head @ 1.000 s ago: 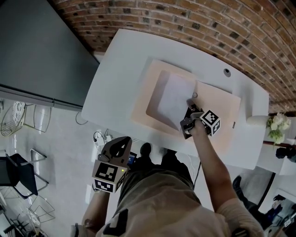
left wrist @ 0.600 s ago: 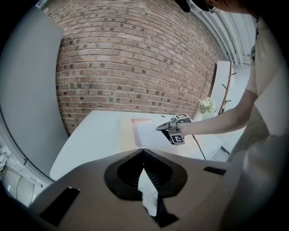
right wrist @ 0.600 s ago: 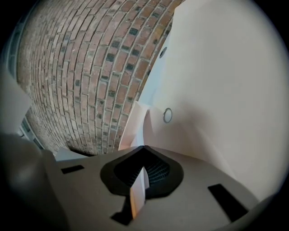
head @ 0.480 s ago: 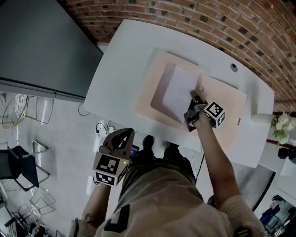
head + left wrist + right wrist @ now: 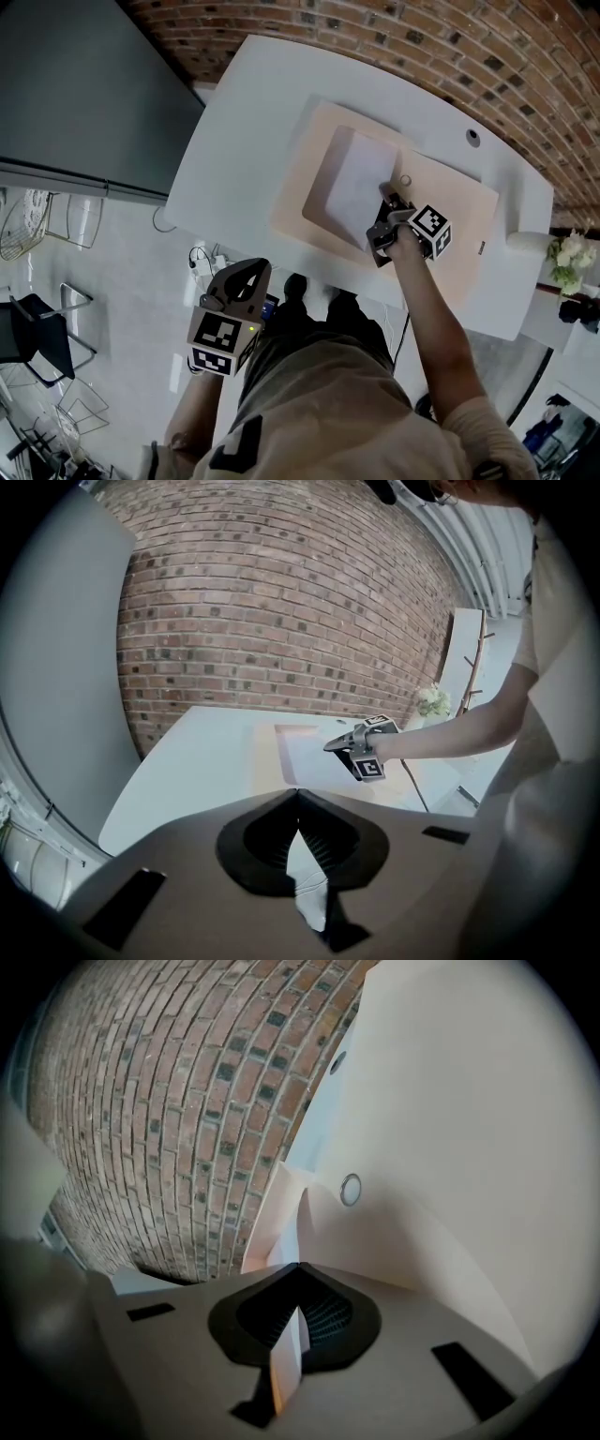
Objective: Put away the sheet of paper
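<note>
A white sheet of paper (image 5: 357, 186) lies tilted over the left half of an open peach folder (image 5: 457, 228) on the white table (image 5: 246, 117). My right gripper (image 5: 383, 194) is shut on the sheet's right edge; in the right gripper view the paper (image 5: 285, 1357) shows edge-on between the jaws of that gripper (image 5: 298, 1271). My left gripper (image 5: 247, 278) hangs low by the person's body, off the table, shut and holding nothing. From the left gripper view its tip (image 5: 298, 794) points toward the table, where the right gripper (image 5: 335, 746) and the sheet (image 5: 311, 761) are small.
A round snap button (image 5: 405, 180) (image 5: 350, 1188) sits on the folder near the sheet. A cable hole (image 5: 472, 137) is in the table's far side, white flowers (image 5: 565, 253) at the right end. A brick wall (image 5: 487, 56) stands behind, a dark panel (image 5: 75, 94) left.
The right gripper has kept its hold on the sheet and shifted it slightly over the folder. The left gripper has stayed low by the body.
</note>
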### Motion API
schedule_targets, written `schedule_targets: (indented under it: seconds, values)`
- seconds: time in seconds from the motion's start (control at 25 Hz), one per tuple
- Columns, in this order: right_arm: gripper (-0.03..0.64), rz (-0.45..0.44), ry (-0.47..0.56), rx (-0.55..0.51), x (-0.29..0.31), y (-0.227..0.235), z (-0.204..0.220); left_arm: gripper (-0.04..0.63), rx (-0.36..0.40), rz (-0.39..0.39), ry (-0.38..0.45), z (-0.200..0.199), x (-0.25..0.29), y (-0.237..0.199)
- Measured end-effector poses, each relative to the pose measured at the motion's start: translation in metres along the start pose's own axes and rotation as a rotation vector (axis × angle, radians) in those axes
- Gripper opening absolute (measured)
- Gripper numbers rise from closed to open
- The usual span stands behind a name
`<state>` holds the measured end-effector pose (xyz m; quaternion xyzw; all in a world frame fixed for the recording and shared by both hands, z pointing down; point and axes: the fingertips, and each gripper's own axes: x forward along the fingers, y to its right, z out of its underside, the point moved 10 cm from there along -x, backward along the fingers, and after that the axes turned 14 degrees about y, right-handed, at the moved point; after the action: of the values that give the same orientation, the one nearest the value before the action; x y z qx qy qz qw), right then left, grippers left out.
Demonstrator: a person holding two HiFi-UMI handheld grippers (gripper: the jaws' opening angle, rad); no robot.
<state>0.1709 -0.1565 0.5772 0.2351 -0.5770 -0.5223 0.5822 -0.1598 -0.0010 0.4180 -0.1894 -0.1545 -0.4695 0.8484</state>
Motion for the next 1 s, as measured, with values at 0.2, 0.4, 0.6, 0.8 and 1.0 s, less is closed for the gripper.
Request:
schedule_targets:
  seconds: [0.2, 0.4, 0.6, 0.8, 1.0]
  values:
    - [0.023, 0.003, -0.005, -0.003, 0.0022, -0.0027, 0.0031, 0.014, -0.006, 0.003, -0.012, 0.0017, -0.0016, -0.0014]
    - [0.023, 0.012, -0.002, -0.008, 0.0032, -0.0029, 0.0044, 0.014, -0.005, 0.000, -0.001, 0.0019, -0.0026, -0.0035]
    - [0.023, 0.010, -0.005, -0.006, 0.0054, -0.0029, 0.0074, 0.014, -0.008, -0.003, -0.003, 0.0034, -0.0039, -0.0061]
    - [0.023, 0.009, -0.007, -0.001, 0.0054, -0.0044, 0.0094, 0.014, -0.007, -0.001, -0.004, 0.0027, -0.0047, -0.0081]
    - [0.023, 0.001, -0.008, -0.005, 0.0057, -0.0052, 0.0086, 0.014, -0.007, 0.004, -0.007, 0.0035, -0.0040, -0.0075]
